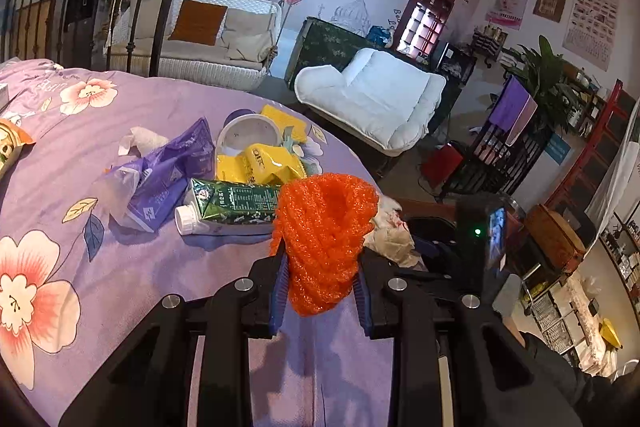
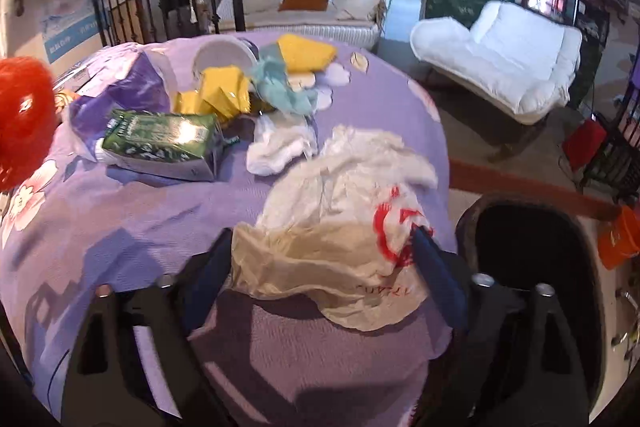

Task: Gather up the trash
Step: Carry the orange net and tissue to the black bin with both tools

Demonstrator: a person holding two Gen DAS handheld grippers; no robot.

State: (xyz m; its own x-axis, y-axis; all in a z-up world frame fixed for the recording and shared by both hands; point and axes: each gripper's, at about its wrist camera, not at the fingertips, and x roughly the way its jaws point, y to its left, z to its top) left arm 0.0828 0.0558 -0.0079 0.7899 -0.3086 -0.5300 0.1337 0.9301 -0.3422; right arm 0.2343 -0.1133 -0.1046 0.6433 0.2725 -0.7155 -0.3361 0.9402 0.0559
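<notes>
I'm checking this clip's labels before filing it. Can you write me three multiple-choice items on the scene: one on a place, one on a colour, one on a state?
1. Where does the green carton lie?
A. on the purple floral cover
B. on the white sofa
C. in the dark bin

2. What colour is the foam net between the left gripper fingers?
A. blue
B. orange
C. white

3. How does the right gripper stand over the white plastic bag?
A. shut with nothing near it
B. fingers spread, one on each side of the bag
C. holding the carton

Answers:
1 A, the carton lies on its side on the cover among the other trash.
2 B, the net is bright orange and pinched between the blue pads.
3 B, both fingers flank the bag's crumpled edge.
</notes>
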